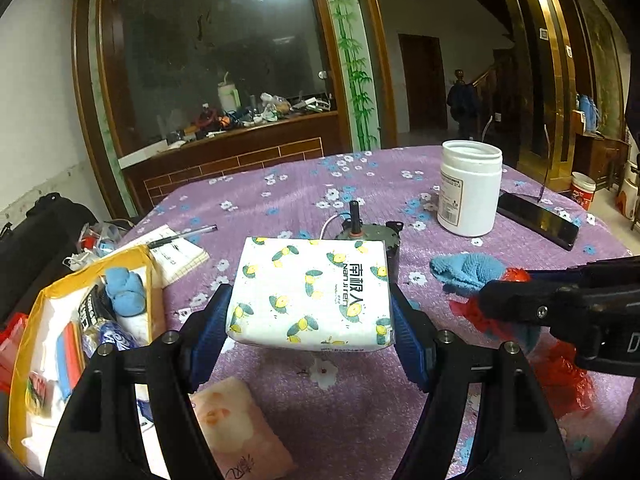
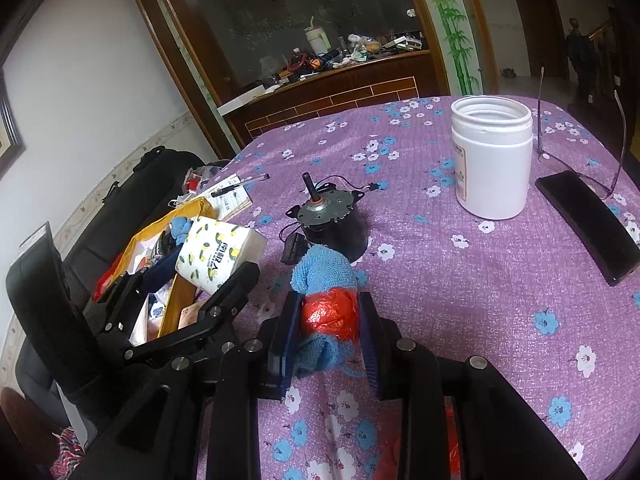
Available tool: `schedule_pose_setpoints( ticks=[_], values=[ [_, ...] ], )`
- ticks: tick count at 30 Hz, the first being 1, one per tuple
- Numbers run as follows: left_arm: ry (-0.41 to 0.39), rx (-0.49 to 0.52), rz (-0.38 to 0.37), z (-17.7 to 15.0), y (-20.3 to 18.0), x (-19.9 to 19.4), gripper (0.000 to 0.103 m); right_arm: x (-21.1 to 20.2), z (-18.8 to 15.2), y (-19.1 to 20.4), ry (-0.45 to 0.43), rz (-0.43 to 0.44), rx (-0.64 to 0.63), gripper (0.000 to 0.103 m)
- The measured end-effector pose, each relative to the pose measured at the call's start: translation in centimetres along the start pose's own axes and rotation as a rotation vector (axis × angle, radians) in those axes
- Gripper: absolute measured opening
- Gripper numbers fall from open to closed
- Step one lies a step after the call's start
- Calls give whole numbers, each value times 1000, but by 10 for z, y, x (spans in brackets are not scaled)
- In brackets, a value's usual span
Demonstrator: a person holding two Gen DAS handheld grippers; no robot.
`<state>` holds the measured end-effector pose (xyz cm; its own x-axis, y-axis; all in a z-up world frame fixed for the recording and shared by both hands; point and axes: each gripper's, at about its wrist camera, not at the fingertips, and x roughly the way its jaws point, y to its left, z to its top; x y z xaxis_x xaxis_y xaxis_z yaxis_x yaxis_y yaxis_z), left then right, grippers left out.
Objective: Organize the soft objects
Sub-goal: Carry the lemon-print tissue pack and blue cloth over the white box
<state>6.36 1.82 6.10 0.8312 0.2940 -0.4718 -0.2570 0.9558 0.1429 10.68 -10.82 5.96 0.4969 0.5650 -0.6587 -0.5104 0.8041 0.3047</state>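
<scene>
Gripping: left tongs point(image 1: 310, 316) clamp tissue pack point(image 1: 312, 292), lifted off counter point(image 1: 280, 200).
Right tongs point(image 2: 330, 316): closed on blue towel point(image 2: 322, 272) and red bag point(image 2: 330, 314).

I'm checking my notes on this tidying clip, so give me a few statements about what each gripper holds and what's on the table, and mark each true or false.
1. The left gripper holds a lemon-print tissue pack. True.
2. The right gripper is empty. False: its jaws are shut on a blue towel wrapped in a red plastic bag.
3. The white jar has its lid on. False: its mouth is open.
4. A small electric motor stands on the purple floral tablecloth. True.
5. The yellow-edged bag is empty. False: it already holds several items.
</scene>
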Motion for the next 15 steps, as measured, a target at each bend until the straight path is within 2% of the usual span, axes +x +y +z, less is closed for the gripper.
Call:
schedule_pose_setpoints(
  ticks=[15],
  values=[
    [-21, 4, 23, 1, -1, -2, 74, 2, -1, 0, -2, -8, -4, 29]
  ],
)
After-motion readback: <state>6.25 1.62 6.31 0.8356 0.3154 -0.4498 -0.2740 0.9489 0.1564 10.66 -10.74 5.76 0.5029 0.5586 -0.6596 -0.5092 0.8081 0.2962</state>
